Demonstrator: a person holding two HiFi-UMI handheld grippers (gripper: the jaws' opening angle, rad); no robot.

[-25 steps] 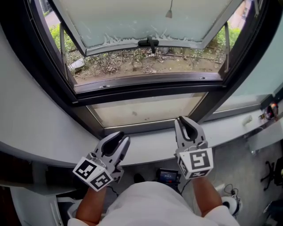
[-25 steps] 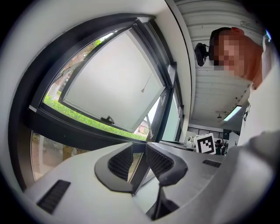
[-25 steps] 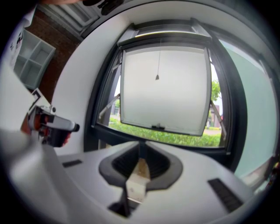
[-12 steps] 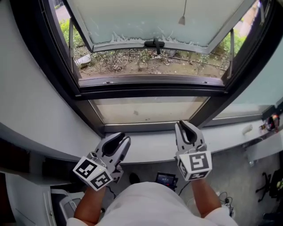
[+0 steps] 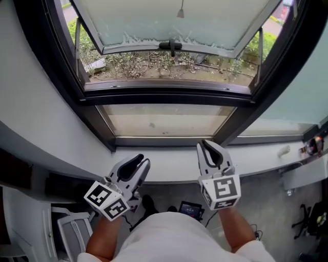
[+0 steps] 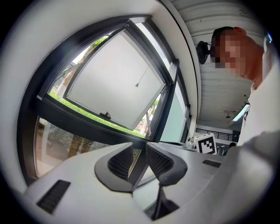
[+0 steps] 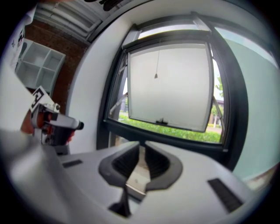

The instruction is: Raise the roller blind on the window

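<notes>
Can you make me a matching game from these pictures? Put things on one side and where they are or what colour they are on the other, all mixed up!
Things:
1. pull cord
2. window handle
3. right claw
4. grass

Clues:
A. green, outside
B. black, on the bottom edge of the tilted-open window
C. held over the white sill
D. thin, dangling with a small weight at its end

Pairs: 1-D, 2-B, 3-C, 4-A
</notes>
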